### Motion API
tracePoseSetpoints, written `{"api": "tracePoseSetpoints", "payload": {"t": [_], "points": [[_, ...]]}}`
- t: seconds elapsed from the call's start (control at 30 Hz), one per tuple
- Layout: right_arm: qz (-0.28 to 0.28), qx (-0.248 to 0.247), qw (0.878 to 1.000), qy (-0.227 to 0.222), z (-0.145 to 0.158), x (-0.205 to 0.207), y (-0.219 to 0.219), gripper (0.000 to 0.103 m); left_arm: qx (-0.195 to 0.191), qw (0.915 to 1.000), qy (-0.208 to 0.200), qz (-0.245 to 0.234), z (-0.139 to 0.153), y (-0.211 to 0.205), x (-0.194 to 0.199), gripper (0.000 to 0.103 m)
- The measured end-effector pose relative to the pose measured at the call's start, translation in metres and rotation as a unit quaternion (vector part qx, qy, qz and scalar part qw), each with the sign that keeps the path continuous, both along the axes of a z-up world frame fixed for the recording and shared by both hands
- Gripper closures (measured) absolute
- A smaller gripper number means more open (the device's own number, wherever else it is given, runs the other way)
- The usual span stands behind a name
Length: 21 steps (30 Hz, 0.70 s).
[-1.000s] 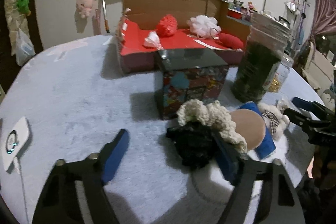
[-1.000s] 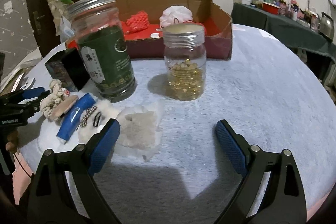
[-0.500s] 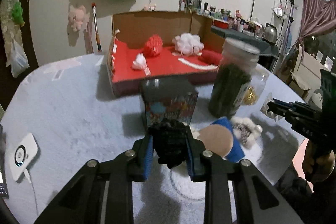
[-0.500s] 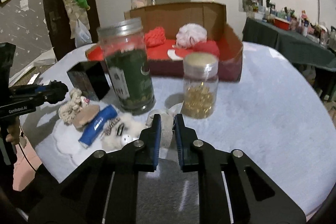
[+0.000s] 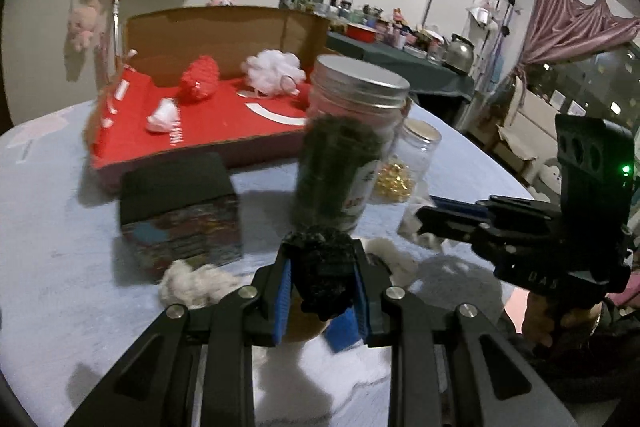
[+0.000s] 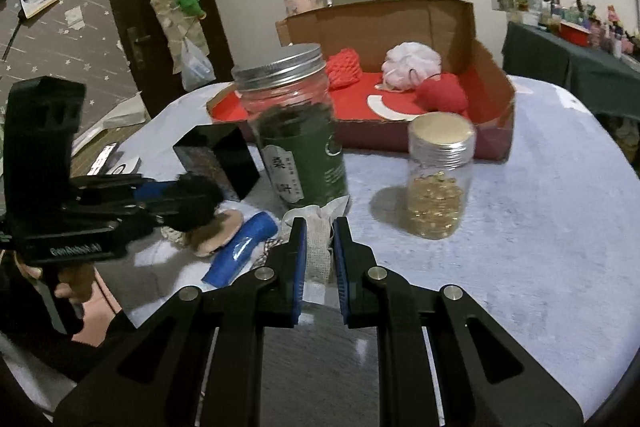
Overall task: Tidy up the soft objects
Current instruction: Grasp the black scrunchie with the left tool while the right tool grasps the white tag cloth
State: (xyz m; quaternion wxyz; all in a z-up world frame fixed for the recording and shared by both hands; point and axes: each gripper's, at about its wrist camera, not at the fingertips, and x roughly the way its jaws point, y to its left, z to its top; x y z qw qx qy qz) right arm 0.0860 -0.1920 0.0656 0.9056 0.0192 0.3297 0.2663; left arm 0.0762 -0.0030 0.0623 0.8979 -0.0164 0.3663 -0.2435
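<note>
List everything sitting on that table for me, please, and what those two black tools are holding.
Cardboard box: one, brown with red floor, far side.
Mesh puffs: red, white, in box.
Red pouch: one, in box.
Tall jar: one, green contents, centre.
Small jar: one, golden contents, right of it.
Patterned box: one, dark lid, left.
Blue tube: one, near edge.
Left gripper: jaws shut on black scrunchie.
Right gripper: jaws shut on beige cloth pouch.

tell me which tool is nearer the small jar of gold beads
Right. The right tool, shut on a pale cloth pouch, sits just left of the small jar. The left tool, holding a black fluffy thing, is farther left, beyond the green jar.
</note>
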Motion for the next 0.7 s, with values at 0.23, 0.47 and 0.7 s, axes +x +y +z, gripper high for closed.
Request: {"api": "tracePoseSetpoints", "payload": {"t": [0.23, 0.47, 0.7], "points": [[0.013, 0.001, 1.000, 0.003, -0.001, 0.005, 0.006, 0.090, -0.002, 0.9999, 0.011, -0.007, -0.003, -0.006, 0.007, 0.075], [0.009, 0.004, 1.000, 0.012, -0.005, 0.007, 0.003, 0.090, -0.005, 0.9999, 0.015, 0.003, 0.000, 0.000, 0.003, 0.075], [-0.004, 0.004, 1.000, 0.004, 0.000, 0.005, -0.006, 0.090, -0.008, 0.9994, 0.009, 0.031, 0.011, 0.024, -0.001, 0.075]]}}
